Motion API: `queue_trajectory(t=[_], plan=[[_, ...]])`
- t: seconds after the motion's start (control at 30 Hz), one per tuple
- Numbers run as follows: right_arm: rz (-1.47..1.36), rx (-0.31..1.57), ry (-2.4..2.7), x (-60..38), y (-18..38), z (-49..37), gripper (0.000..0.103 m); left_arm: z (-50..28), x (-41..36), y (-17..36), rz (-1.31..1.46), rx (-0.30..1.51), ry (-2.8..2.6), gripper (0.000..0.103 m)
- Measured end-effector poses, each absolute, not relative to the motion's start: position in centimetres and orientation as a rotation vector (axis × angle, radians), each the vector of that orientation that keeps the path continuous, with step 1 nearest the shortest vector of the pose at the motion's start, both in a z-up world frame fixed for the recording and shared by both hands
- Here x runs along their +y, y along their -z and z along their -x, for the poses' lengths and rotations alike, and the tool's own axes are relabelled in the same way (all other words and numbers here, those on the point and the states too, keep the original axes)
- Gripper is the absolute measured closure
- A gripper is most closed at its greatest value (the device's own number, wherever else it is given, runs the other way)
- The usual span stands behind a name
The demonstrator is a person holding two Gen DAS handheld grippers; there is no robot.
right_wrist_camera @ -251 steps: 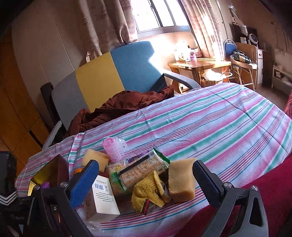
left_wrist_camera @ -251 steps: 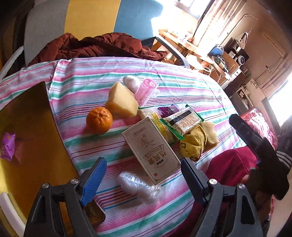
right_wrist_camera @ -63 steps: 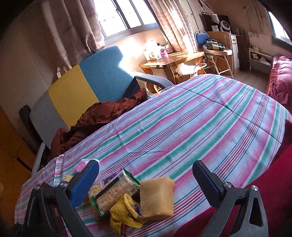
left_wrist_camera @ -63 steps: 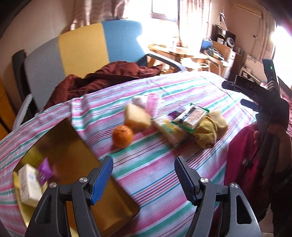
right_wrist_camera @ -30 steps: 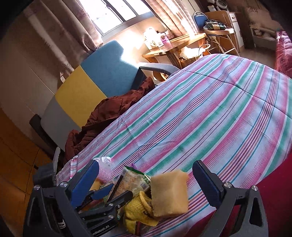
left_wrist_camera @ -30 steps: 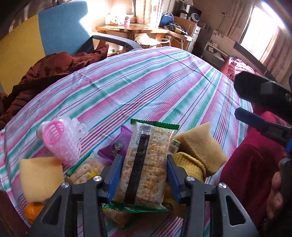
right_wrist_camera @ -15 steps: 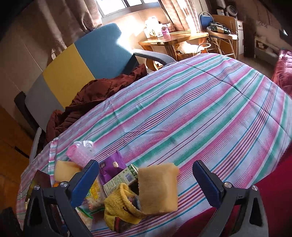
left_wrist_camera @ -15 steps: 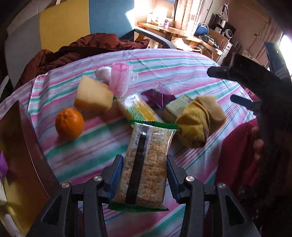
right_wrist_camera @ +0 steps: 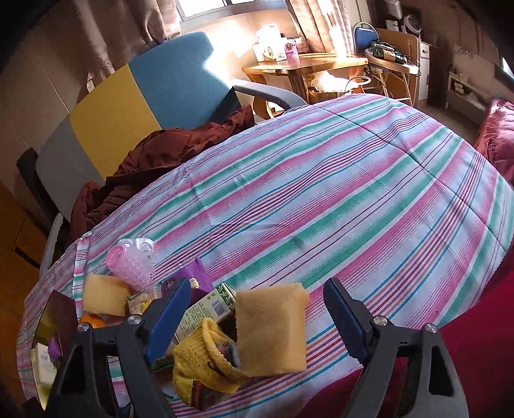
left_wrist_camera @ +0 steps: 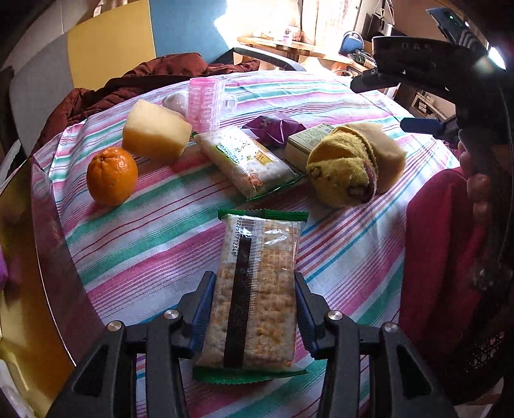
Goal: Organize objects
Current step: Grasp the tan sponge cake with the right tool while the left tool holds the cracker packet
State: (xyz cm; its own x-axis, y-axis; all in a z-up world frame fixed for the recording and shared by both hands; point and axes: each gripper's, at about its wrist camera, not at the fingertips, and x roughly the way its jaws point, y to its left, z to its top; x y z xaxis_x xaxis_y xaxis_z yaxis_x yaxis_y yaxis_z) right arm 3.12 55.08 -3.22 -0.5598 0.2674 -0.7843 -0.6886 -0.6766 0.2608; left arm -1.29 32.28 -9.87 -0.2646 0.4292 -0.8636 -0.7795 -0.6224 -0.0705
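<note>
A sunlit room fills the background. In the right wrist view, a window (right_wrist_camera: 231, 9) sits at the top centre, with patterned beige curtains (right_wrist_camera: 122, 35) hanging either side and bright daylight spilling in. Below it, upper left, stands an armchair (right_wrist_camera: 144, 93) with grey, yellow and blue panels and a grey armrest; a dark red-brown jacket (right_wrist_camera: 167, 151) lies heaped on its seat. At upper centre right a small wooden table (right_wrist_camera: 308, 64) carries bottles and cartons in strong sun. Further right is a blue folding chair (right_wrist_camera: 363, 35) and a pale cabinet (right_wrist_camera: 424, 58). A striped cloth (right_wrist_camera: 337, 193) in pink, green and white covers the large surface in the foreground.
</note>
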Motion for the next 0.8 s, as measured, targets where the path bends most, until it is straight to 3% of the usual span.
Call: queue_trajectory(t=[0.57,0.77,0.8], plan=[[1.139,0.67,-2.195,54.2,4.5,-1.9,0.018,1.2,31.3,10.0,1.169,0.438,-1.938,0.056],[1.28,0.836,-2.139,55.0,6.4,-1.9,0.019,1.3,31.2,9.9,1.169,0.438,-1.933,0.056],[1.293,0.816,-2.133,54.8,6.4,-1.8,0.025,1.3,31.1,9.9,1.171,0.435,-1.932,0.056]])
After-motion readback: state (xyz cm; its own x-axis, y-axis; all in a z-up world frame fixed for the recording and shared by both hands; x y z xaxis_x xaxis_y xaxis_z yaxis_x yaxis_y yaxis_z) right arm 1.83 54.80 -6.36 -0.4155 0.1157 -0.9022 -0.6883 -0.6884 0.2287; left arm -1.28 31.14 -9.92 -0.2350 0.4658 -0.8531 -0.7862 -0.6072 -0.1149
